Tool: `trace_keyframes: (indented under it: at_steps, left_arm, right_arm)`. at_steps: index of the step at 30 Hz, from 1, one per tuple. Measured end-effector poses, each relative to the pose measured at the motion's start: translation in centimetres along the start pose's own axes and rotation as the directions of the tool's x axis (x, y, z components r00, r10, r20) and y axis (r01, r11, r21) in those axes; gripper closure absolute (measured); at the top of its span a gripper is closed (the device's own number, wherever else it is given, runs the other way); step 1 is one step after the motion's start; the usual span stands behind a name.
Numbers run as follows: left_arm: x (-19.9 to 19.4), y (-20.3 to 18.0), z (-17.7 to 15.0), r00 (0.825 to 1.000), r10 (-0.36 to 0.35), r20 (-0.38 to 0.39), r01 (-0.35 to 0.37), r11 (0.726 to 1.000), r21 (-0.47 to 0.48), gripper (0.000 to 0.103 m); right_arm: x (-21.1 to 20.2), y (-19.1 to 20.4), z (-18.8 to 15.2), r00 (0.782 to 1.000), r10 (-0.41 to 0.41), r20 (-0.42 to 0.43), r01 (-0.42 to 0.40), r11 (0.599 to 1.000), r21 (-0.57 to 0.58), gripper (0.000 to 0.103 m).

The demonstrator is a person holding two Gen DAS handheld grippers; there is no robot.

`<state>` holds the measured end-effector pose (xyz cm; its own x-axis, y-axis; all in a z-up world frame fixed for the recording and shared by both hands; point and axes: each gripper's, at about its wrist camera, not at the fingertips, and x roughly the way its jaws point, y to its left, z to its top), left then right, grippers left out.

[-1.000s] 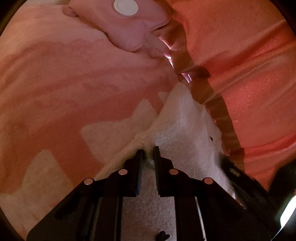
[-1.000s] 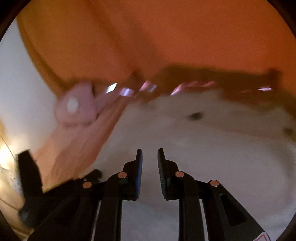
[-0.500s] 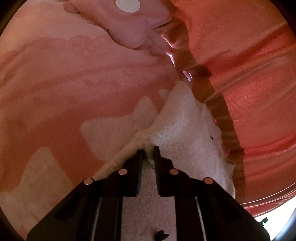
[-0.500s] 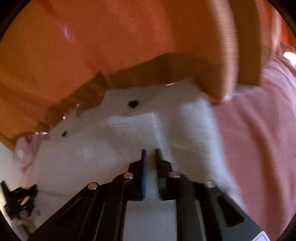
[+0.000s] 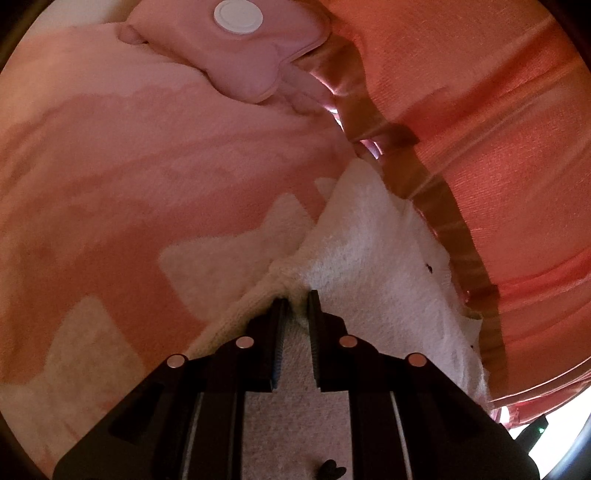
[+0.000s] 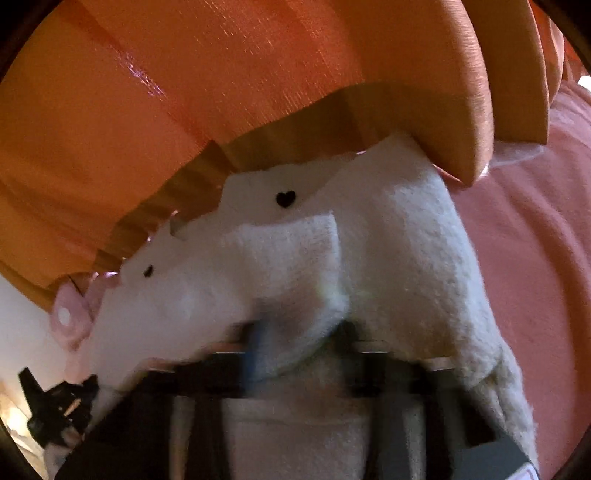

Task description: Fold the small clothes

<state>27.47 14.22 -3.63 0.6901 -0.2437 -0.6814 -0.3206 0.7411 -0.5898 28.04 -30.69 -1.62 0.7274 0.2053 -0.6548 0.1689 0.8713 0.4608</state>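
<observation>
Both tongs, left [image 5: 295, 295] and closing right [image 6: 299, 332], pinch the white garment's [image 5: 373, 258] edge.

no words, brands or numbers can be read in either view. the only signs are small black heart marks printed on the white fleece garment [image 6: 369, 258], two showing in the right wrist view, and the white round disc [image 5: 238, 16] on the pink pouch [image 5: 236, 51] is blank.
</observation>
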Motion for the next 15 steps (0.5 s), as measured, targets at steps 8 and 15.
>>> trace_keyframes:
  at_steps: [8, 15]
  left_arm:
    - [0.0, -0.1, -0.1, 1.0, 0.003, 0.003, -0.003, 1.0, 0.012, 0.09]
    - [0.2, -0.1, -0.2, 1.0, 0.007, 0.006, -0.008, 1.0, 0.017, 0.09]
  right_arm:
    - [-1.1, 0.2, 0.9, 0.994, -0.09, 0.062, 0.095, 0.992, -0.079, 0.094]
    - [-1.3, 0.5, 1.7, 0.995, -0.049, 0.087, 0.055, 0.996, -0.071, 0.093]
